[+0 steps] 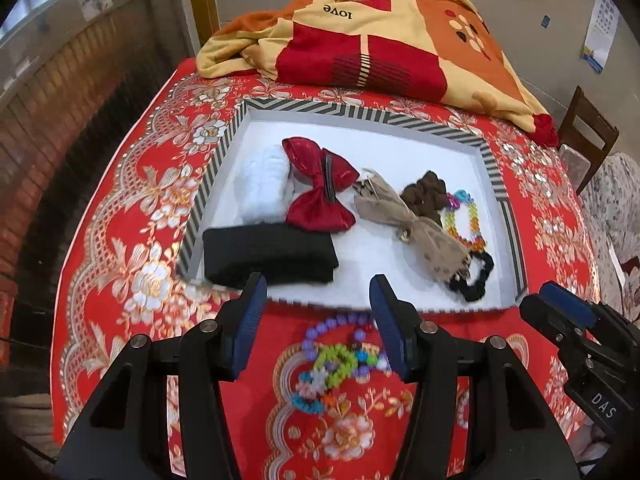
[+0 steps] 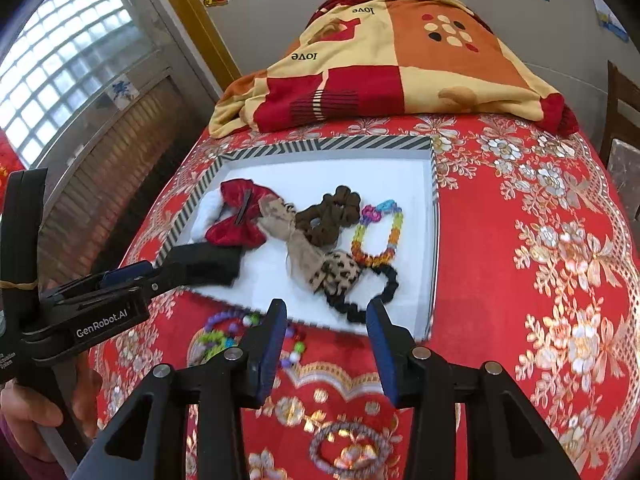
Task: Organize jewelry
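A white tray with a striped rim (image 1: 360,114) (image 2: 320,146) lies on the red flowered cloth. It holds a red bow (image 1: 320,184), a black band (image 1: 268,256), a tan leopard bow (image 1: 416,224), a brown scrunchie (image 2: 332,216), a rainbow bead bracelet (image 2: 378,232) and a black scrunchie (image 2: 360,296). In front of the tray, a purple bead bracelet and coloured bead pieces (image 1: 336,360) (image 2: 224,332) rest on the cloth. My left gripper (image 1: 318,304) hovers open above those beads. My right gripper (image 2: 328,314) is open over the tray's near edge, holding nothing.
A folded yellow, red and orange blanket (image 1: 380,32) fills the back of the table. A greyish ring bracelet (image 2: 348,448) lies on the cloth near me. A wooden chair (image 1: 588,136) stands at the right, and a window wall runs along the left.
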{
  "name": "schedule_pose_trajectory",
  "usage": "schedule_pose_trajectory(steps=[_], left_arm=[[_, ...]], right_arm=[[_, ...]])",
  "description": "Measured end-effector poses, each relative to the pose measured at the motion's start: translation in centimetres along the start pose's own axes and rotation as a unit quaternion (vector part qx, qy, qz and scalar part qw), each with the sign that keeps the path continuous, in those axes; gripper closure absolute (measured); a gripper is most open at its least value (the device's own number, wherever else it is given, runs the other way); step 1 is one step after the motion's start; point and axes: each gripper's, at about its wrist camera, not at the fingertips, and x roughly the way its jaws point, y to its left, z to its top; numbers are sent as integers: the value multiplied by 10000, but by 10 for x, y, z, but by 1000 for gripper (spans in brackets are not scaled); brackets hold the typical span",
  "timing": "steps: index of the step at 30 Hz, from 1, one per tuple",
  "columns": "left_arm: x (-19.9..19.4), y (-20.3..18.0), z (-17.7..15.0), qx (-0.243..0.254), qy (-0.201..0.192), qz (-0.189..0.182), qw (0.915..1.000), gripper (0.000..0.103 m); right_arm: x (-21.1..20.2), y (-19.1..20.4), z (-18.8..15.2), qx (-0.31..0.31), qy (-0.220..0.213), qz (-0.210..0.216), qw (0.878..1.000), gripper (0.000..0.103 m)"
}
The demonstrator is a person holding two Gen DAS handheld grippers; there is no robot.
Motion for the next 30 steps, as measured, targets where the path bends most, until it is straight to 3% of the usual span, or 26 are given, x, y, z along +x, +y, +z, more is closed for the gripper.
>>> schedule_pose_trajectory(steps=[18,30], left_arm=[[-49,-8,-63,-94,-215,160,9996,50],[-65,-13,-87,-107,-285,213,9993,50]], right_arm=[[-50,9,-50,-228,-50,-15,9997,62],[-64,14,-72,-349,0,10,9994,57]])
